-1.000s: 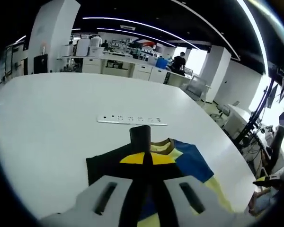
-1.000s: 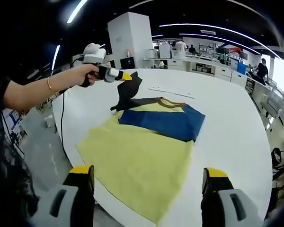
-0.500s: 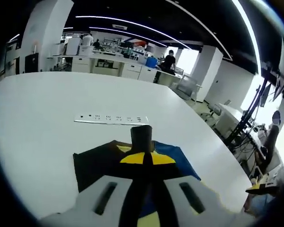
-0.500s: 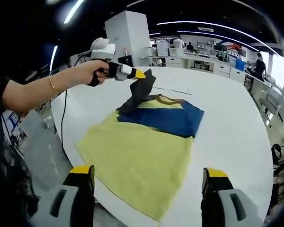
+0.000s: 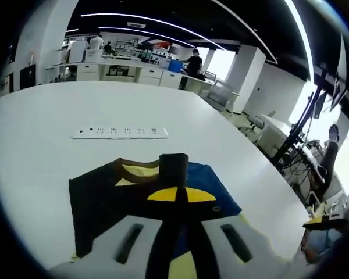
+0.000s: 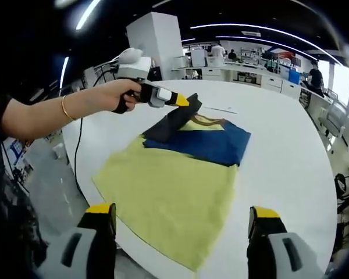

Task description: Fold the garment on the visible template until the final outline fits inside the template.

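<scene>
Yellow cotton body, blue sleeve, black sleeve: the shirt (image 6: 180, 168) lies flat on the white table (image 6: 279, 133), long axis running away from me. My left gripper (image 6: 183, 100) pinches the black sleeve (image 5: 99, 197), lifted over the collar. My right gripper (image 6: 180, 224) hangs spread, short of the hem. Template possibly hidden underneath.

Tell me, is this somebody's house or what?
Not a house. It looks like a big open lab or workshop: a long white table with a power strip, benches crowded with equipment at the back, and long strip lights overhead.
</scene>
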Demonstrator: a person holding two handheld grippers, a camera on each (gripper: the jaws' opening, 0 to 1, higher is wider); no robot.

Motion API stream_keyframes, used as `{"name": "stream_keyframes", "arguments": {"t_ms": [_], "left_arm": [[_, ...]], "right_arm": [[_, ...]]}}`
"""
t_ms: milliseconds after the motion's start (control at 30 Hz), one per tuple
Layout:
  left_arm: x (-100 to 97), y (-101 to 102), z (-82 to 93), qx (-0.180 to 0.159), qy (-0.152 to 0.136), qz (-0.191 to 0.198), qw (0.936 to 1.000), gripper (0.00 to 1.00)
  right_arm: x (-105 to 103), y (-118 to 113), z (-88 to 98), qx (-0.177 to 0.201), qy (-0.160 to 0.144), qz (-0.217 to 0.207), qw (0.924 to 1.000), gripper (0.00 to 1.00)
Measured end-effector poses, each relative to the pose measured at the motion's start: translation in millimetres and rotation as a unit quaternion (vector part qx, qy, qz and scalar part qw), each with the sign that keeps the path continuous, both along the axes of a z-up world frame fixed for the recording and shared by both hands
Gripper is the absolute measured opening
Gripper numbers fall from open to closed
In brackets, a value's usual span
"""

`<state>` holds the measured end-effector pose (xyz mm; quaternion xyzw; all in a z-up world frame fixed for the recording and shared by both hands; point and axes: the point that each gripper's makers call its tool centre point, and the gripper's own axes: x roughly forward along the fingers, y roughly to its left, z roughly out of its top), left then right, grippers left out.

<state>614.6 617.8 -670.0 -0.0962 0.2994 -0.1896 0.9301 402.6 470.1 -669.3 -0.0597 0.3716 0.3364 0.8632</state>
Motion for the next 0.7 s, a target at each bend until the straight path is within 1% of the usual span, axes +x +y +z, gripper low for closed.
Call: {"name": "stream_keyframes", "arguments": {"t_ms": [67, 133, 200, 267, 333, 400, 467, 500, 533, 567, 633, 700], "left_arm": [[-1.0, -5.8, -5.3, -0.005, 0.003, -0.011, 0.9999, 0.01], [-2.2, -13.8, -9.8, -0.019, 0.005, -0.025, 0.9995, 0.01], [-4.2, -18.8, -14.9, -0.018, 0.010, -0.038, 0.9991, 0.02], [-6.7, -23.9, -21.6, -0.008, 0.012, -0.056, 0.9983, 0.06], [-8.3, -28.4, -25.2, -0.005, 0.008, -0.070, 0.9975, 0.13], [-10.1, -29.9, -27.7, 0.001, 0.008, -0.080, 0.9968, 0.22], [-10.8, -30.4, -26.3, 0.004, -0.001, -0.086, 0.9963, 0.32], [-10.6, -31.2, -23.1, 0.004, -0.012, -0.092, 0.9957, 0.39], [-9.7, -30.7, -20.9, 0.003, -0.019, -0.094, 0.9954, 0.45], [-9.4, -29.4, -18.0, 0.005, -0.025, -0.095, 0.9951, 0.53], [-7.3, -25.5, -11.5, 0.013, -0.045, -0.097, 0.9942, 0.64], [-7.4, -21.7, -7.9, 0.015, -0.052, -0.094, 0.9941, 0.76]], "right_arm": [[0.3, -0.4, -1.2, 0.000, 0.001, -0.002, 1.0000, 0.95], [0.7, -0.7, -1.6, 0.000, 0.001, -0.003, 1.0000, 0.94], [1.3, -1.4, -2.3, 0.001, 0.002, -0.005, 1.0000, 0.94], [1.8, -2.3, -3.0, 0.002, 0.002, -0.006, 1.0000, 0.94], [2.5, -3.3, -3.5, 0.002, 0.002, -0.008, 1.0000, 0.94], [3.1, -4.5, -4.1, 0.001, 0.003, -0.010, 0.9999, 0.94], [4.4, -5.7, -4.6, 0.001, 0.003, -0.013, 0.9999, 0.94], [5.1, -5.9, -4.9, 0.001, 0.003, -0.013, 0.9999, 0.94], [5.7, -6.0, -5.1, 0.000, 0.003, -0.013, 0.9999, 0.94], [6.9, -6.3, -5.8, -0.003, 0.002, -0.013, 0.9999, 0.94], [9.2, -6.2, -7.1, -0.006, 0.001, -0.012, 0.9999, 0.94], [11.0, -5.3, -7.5, -0.008, 0.001, -0.010, 0.9999, 0.93]]}}
